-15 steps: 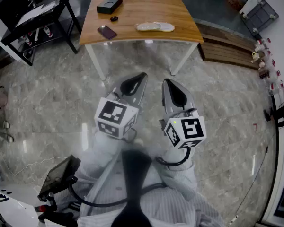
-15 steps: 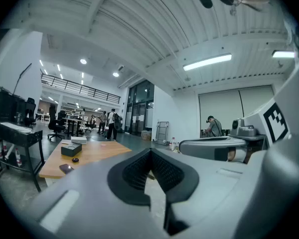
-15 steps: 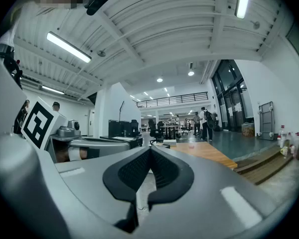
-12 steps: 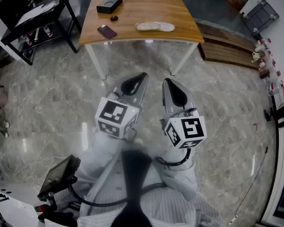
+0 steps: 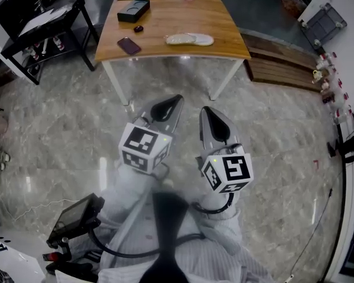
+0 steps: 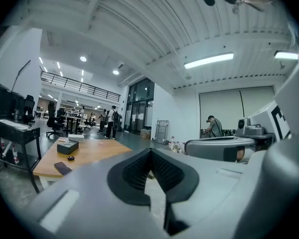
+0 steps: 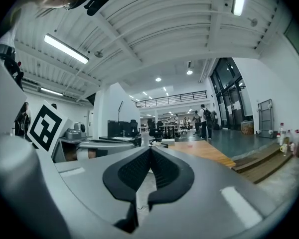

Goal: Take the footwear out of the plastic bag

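**Both grippers closed and empty, footwear lying on the table ahead**

I am holding my left gripper [image 5: 176, 99] and my right gripper [image 5: 204, 109] side by side above the grey marble floor [image 5: 65, 128]. Both are pointing towards the table. Each one's black ribbed pads are pressing together with nothing between them. Well apart from them, the light wooden table with white legs [image 5: 218, 22] is standing ahead of me. The pale flat footwear [image 5: 190, 39] is lying in its clear plastic bag [image 5: 204, 39] near the table's front edge. To its left a dark rectangular phone [image 5: 128, 45] is resting, and farther back a black rectangular box [image 5: 133, 10] is sitting.
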